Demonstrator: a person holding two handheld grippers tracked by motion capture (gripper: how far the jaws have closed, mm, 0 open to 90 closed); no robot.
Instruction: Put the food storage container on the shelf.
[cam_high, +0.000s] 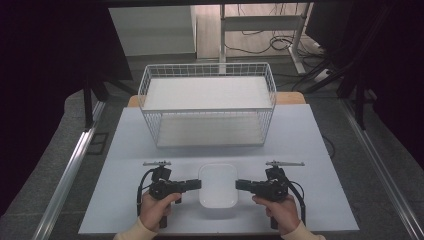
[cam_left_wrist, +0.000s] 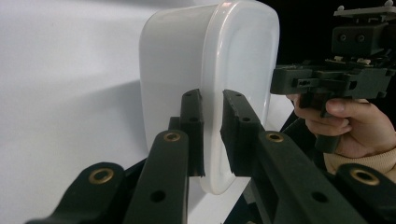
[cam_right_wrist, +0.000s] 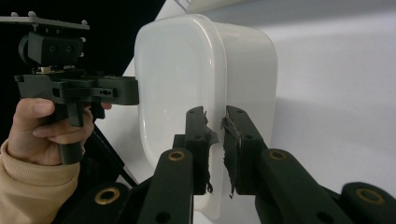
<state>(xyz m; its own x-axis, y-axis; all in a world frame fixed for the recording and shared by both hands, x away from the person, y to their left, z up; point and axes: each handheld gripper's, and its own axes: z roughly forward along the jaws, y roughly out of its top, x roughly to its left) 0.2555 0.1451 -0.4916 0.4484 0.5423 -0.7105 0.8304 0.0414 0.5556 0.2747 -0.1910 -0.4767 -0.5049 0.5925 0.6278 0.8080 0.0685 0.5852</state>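
A white rounded-rectangle plastic container (cam_high: 218, 185) sits open side up on the table near its front edge, between my two grippers. My left gripper (cam_high: 199, 184) reaches in from the left, and in the left gripper view its jaws (cam_left_wrist: 212, 95) are clamped on the container's (cam_left_wrist: 187, 60) thin rim. From the right, my right gripper (cam_high: 237, 184) meets the opposite side; the right gripper view has its jaws (cam_right_wrist: 215, 112) closed over the rim of the container (cam_right_wrist: 177, 70). Each gripper view also takes in the other hand and its gripper beyond the container.
A white wire basket (cam_high: 207, 66) with two shelves stands at the back middle of the pale table (cam_high: 130, 150). Metal rails run along both sides of the table, and cables lie on the floor behind it.
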